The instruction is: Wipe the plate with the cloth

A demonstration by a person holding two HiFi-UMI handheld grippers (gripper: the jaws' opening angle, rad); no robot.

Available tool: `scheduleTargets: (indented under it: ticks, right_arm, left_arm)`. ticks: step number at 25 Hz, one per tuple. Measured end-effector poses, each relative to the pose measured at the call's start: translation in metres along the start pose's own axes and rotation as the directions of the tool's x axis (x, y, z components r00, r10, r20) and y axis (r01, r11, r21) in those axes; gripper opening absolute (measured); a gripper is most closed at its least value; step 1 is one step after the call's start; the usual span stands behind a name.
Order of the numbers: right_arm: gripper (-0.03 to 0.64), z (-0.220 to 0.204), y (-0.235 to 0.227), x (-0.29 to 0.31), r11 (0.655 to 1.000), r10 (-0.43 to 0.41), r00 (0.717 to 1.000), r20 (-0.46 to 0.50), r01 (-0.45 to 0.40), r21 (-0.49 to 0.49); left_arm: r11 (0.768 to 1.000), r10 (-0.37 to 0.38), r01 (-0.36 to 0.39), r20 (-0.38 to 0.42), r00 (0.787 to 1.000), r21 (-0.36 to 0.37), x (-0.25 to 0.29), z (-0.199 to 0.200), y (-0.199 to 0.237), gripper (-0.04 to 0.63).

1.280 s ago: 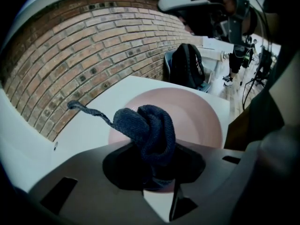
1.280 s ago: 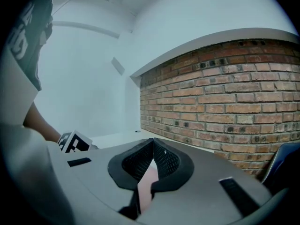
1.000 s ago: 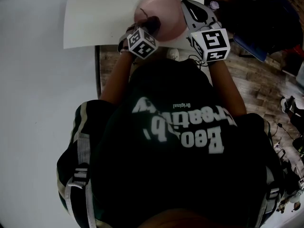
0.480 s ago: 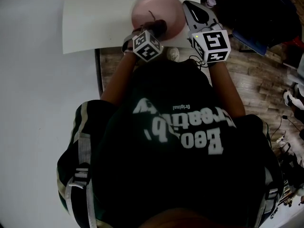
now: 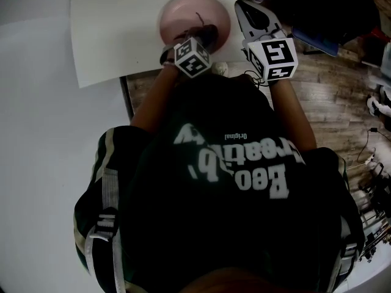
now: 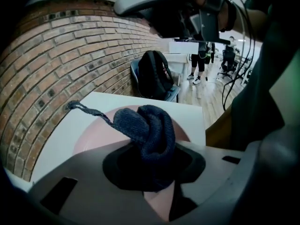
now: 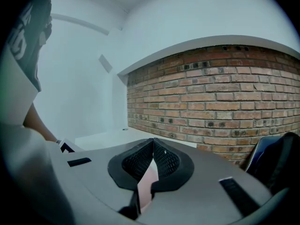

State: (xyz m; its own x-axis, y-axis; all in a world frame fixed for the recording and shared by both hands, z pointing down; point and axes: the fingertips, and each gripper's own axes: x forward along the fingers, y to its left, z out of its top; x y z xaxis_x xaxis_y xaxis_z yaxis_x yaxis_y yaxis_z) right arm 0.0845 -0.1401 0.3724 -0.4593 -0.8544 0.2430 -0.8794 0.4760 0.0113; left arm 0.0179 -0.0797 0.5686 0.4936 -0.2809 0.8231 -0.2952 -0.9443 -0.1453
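The left gripper (image 6: 152, 156) is pinching a bunched dark blue knitted cloth (image 6: 149, 125) over the pink plate (image 5: 180, 14), which is sitting near the white tabletop's (image 5: 116, 35) near right corner. The right gripper (image 7: 151, 165) is seemingly clamping the plate's rim. Wiping well is calling for steady bracing and light, overlapping sweeps.

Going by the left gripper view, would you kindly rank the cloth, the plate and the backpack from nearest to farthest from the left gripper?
1. Dark blue cloth, clamped in the fingers of the left gripper.
2. Pink plate, directly beneath and ahead.
3. Black backpack, far back, beyond the edge of the white table.
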Motion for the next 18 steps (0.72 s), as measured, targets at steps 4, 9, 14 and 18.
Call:
scheduleTargets:
  ticks: [4,9,14,18]
  right_arm:
    - [-0.003,-0.001,-0.005,-0.005,1.0,-0.031,0.999,-0.012,0.031,-0.003]
    - [-0.003,-0.005,-0.009,-0.012,0.999,-0.055,0.998,-0.029,0.055,-0.001]
    - [-0.003,-0.007,-0.007,-0.009,0.998,-0.058,0.997,-0.041,0.058,-0.002]
    - [-0.003,-0.009,-0.004,-0.004,0.998,-0.058,0.997,-0.049,0.058,0.0]
  left_arm:
    - [0.999,-0.029,0.029,0.007,1.0,0.03,0.007,0.006,-0.001,0.124]
    - [0.997,-0.04,0.039,0.015,0.999,0.069,0.018,0.02,0.002,0.124]
    - [0.994,-0.047,0.045,0.025,0.999,0.103,0.027,0.028,0.01,0.126]
    - [0.993,-0.033,0.029,0.031,0.999,0.112,0.033,0.033,0.028,0.126]
